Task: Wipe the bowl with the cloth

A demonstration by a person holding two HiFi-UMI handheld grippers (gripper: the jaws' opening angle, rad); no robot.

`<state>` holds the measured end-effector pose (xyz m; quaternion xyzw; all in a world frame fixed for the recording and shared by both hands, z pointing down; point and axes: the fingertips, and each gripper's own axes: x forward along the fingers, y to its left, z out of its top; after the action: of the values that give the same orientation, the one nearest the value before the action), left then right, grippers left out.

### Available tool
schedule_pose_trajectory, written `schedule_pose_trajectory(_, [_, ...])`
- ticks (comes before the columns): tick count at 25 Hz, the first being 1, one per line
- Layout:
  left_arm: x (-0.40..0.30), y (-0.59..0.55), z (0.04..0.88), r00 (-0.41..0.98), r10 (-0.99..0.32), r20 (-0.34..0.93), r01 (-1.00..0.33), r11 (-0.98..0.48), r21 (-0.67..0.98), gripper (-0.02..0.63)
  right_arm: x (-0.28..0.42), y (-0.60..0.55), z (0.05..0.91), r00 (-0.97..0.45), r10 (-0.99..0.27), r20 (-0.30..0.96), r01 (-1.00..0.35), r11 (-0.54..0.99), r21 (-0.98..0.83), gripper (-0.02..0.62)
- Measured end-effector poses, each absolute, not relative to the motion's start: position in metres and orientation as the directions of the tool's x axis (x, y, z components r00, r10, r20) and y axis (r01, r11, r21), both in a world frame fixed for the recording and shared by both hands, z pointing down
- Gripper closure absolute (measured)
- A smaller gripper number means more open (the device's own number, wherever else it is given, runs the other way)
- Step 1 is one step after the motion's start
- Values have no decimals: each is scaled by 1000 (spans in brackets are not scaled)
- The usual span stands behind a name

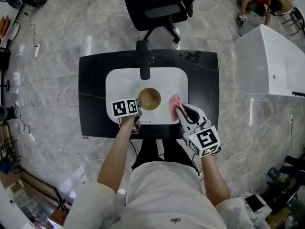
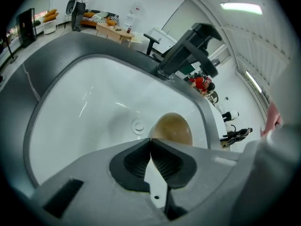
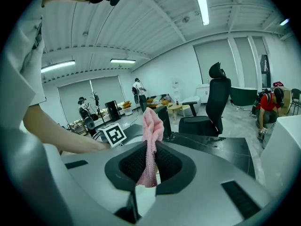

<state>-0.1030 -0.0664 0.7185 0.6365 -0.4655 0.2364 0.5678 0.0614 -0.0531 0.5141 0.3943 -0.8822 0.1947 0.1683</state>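
A brown bowl [image 1: 149, 99] hangs low over the white sink [image 1: 119, 82], near its middle. My left gripper [image 1: 138, 108] is at the bowl's left rim, and in the left gripper view its jaws [image 2: 150, 140] meet on the near edge of the bowl [image 2: 174, 128]. The pink cloth [image 1: 174, 105] hangs just right of the bowl, pinched in my right gripper [image 1: 182, 109]. From the right gripper view the cloth [image 3: 151, 126] stands up between the shut pads, with a tail drooping behind them.
A black faucet [image 1: 144, 61] rises at the sink's far edge, and the drain [image 2: 138, 125] lies left of the bowl. The sink sits in a black counter [image 1: 202, 80]. A black office chair [image 1: 157, 8] stands beyond it, and a white tub [image 1: 274, 63] is at the right.
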Motion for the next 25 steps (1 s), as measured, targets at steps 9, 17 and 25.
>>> schedule_pose_trajectory(9, [-119, -63, 772, 435, -271, 859, -855, 175, 489, 588, 57, -49, 541, -648, -589, 484, -746, 619, -246, 561])
schedule_pose_trajectory(17, [-120, -57, 795, 434, -239, 869, -849, 212, 483, 588, 46, -38, 557, -667, -555, 497, -728, 626, -279, 563])
schedule_pose_trajectory(25, [-123, -60, 807, 428, -235, 873, -842, 248, 480, 588, 49, -37, 565, -660, -558, 503, -736, 613, -287, 561])
